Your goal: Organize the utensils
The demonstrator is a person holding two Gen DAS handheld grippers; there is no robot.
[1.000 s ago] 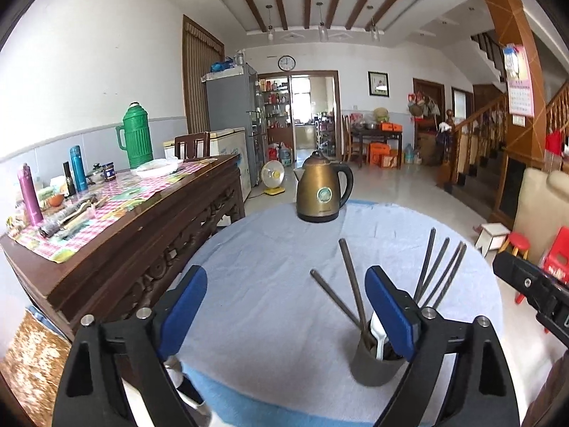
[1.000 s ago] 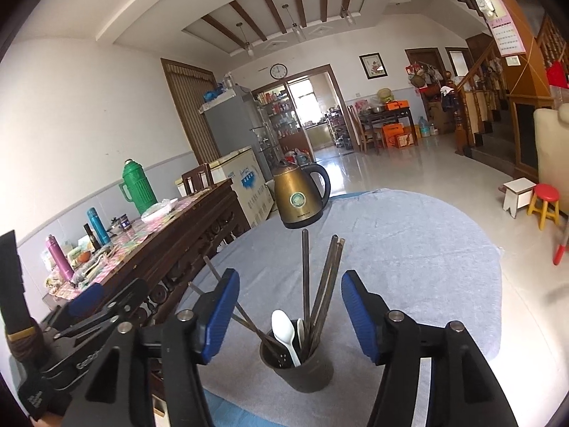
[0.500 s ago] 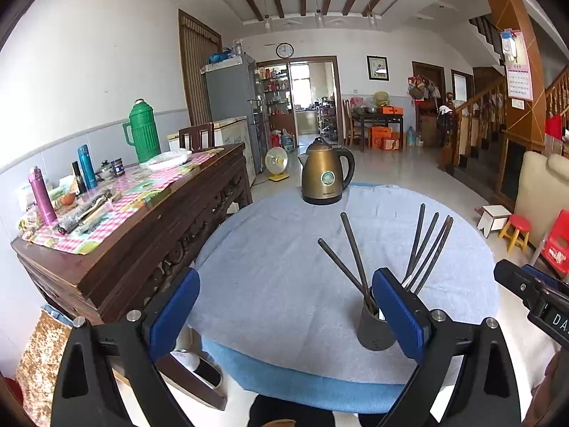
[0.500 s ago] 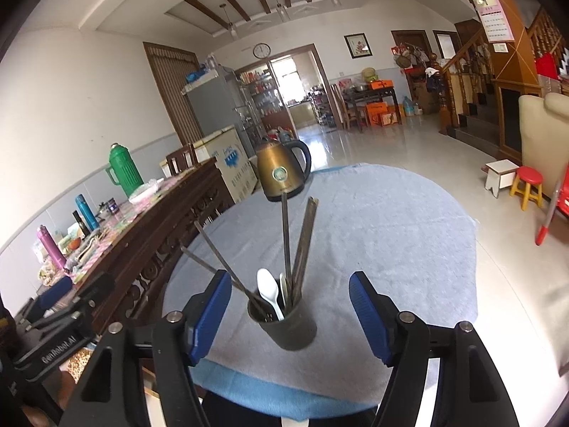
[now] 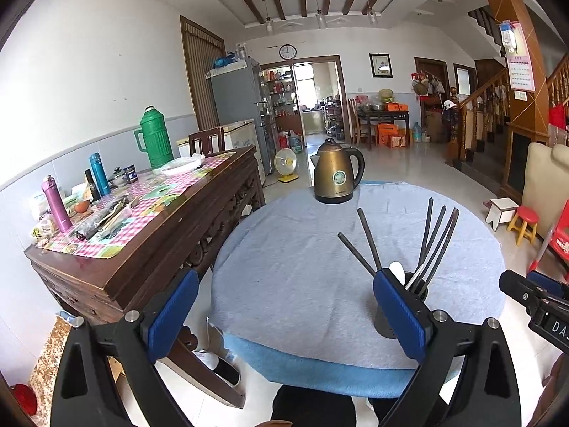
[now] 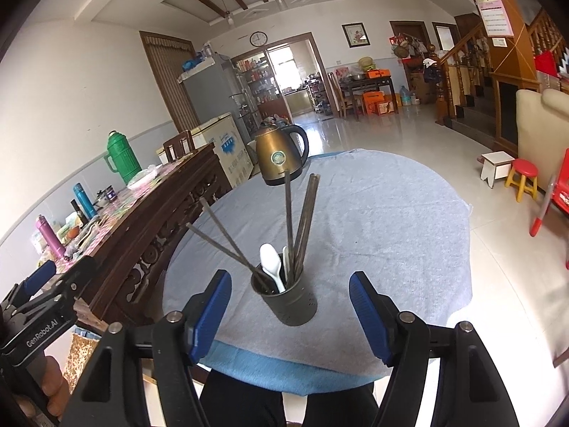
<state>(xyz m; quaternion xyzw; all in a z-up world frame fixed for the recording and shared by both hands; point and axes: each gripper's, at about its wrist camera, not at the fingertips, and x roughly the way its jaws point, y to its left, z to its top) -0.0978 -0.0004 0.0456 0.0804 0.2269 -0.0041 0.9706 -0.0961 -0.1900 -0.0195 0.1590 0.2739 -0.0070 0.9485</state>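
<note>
A dark grey utensil holder (image 6: 290,302) stands on the round table's pale blue cloth (image 6: 391,231), near its front edge. It holds several dark chopsticks (image 6: 298,220) and a white spoon (image 6: 272,267). My right gripper (image 6: 290,279) is open; the holder shows between its fingers but beyond the tips, untouched. My left gripper (image 5: 284,302) is wide open over the cloth (image 5: 284,249), holding nothing. Its right finger hides part of the holder (image 5: 386,323); the chopsticks (image 5: 434,238) rise above it. Each gripper shows at the edge of the other's view.
A bronze kettle (image 5: 338,174) stands at the table's far side. A dark wooden sideboard (image 5: 142,242) runs along the left, with flasks and a green thermos (image 5: 154,138). Small stools (image 6: 524,178) stand on the floor at right. A person's legs show below the table edge.
Both grippers have drawn back from the table toward its near edge, so the holder looks smaller and farther off. The holder and its utensils have stayed put.
</note>
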